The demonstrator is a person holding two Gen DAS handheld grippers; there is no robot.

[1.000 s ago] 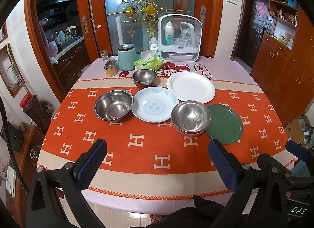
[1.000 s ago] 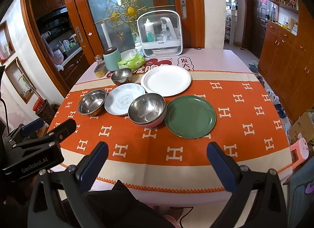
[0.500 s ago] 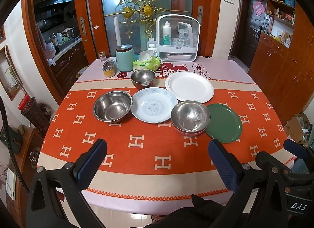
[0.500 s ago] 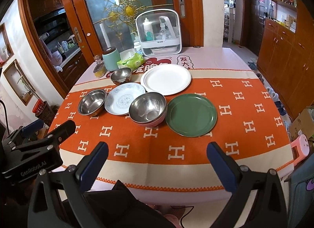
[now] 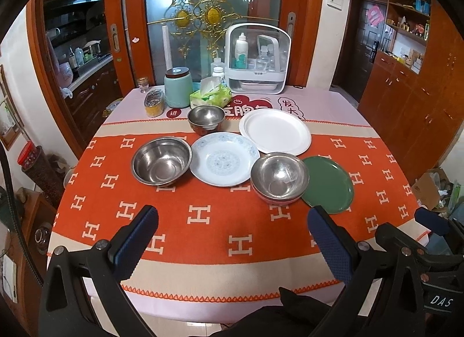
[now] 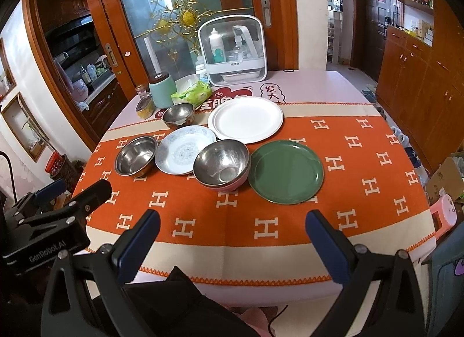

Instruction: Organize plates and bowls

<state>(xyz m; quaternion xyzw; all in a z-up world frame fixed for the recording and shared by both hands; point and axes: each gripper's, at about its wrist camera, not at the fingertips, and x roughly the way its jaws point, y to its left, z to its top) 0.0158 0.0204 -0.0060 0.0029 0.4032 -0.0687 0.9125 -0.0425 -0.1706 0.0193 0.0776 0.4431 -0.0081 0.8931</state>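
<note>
On the bench, both my left tongs [image 5: 232, 235] and right tongs [image 6: 232, 232] gape empty; round steel bowl [image 5: 161, 160] is light, slippery, so pinch rim.

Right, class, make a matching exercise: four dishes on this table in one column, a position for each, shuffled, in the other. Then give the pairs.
Things:
1. green plate
2. white plate
3. patterned plate
4. small steel bowl

Places:
A. in front of the tissue pack
B. between two steel bowls
C. nearest the table's right edge
D. behind the green plate

Pairs: 1-C, 2-D, 3-B, 4-A
</note>
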